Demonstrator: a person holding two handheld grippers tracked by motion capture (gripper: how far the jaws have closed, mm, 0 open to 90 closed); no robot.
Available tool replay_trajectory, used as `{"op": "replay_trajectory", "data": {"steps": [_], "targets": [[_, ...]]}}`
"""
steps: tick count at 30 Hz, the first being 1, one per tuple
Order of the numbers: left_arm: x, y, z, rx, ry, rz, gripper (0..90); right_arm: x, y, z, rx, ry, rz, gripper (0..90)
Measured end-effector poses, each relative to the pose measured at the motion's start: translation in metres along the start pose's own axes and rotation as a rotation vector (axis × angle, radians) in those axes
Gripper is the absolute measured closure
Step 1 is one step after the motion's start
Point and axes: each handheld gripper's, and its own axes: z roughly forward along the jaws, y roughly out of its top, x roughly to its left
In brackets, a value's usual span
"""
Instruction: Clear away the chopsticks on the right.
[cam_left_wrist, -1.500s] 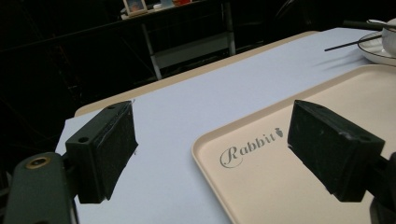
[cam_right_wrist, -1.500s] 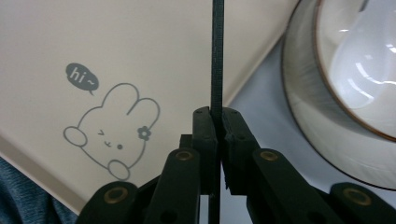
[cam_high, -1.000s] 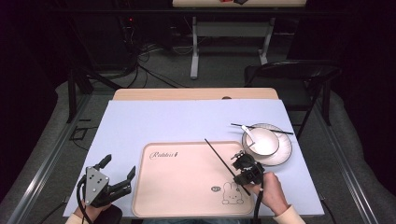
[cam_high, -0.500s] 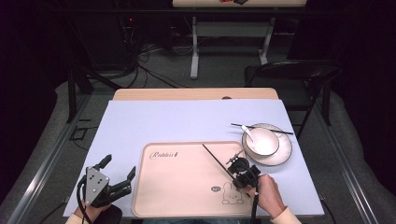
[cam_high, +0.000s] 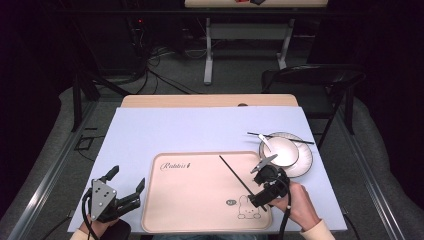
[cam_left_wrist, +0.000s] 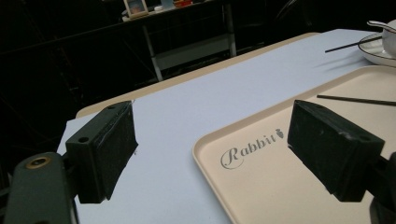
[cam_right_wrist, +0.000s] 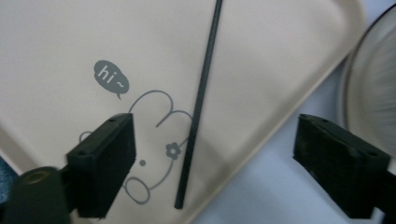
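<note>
A black chopstick (cam_high: 240, 180) lies slantwise on the right half of the beige tray (cam_high: 190, 200). My right gripper (cam_high: 261, 192) hovers open over its near end. In the right gripper view the chopstick (cam_right_wrist: 201, 93) runs between the wide-apart jaws of that gripper (cam_right_wrist: 222, 163), beside the rabbit print, and neither jaw touches it. My left gripper (cam_high: 127, 178) rests open just left of the tray and holds nothing. In its own view the left gripper (cam_left_wrist: 217, 140) faces the tray (cam_left_wrist: 280, 186) and the far-off chopstick (cam_left_wrist: 355, 99).
A white plate (cam_high: 306, 159) carrying a bowl (cam_high: 280, 150) and a spoon sits right of the tray. A second chopstick (cam_high: 295, 140) lies across the plate's far rim. The plate's edge (cam_right_wrist: 373, 70) is close to my right jaw. A lilac mat (cam_high: 200, 130) covers the table.
The chopstick's far tip has sunk slightly toward the tray. The right gripper has barely shifted, and the left gripper has stayed still.
</note>
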Motion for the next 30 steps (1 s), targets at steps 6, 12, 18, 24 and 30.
{"op": "replay_trajectory", "data": {"steps": [6,12,18,24,30], "targets": [[-0.001,0.0,0.0,0.004,0.0,0.005,15.3,-0.022,-0.009,-0.028,-0.076,-0.025,-0.027,0.0],[-0.001,0.0,0.001,0.006,0.001,0.007,15.3,-0.052,-0.013,-0.053,-0.13,-0.095,-0.047,0.0],[-0.001,0.0,0.001,0.006,0.001,0.006,15.3,-0.081,-0.01,-0.069,-0.132,-0.121,-0.072,0.0],[-0.001,0.0,0.001,0.007,0.001,0.005,15.3,-0.11,0.0,-0.08,-0.098,-0.136,-0.134,0.0],[-0.001,0.001,0.001,0.01,0.002,0.005,15.3,-0.143,0.014,-0.08,-0.062,-0.124,-0.168,0.0]]}}
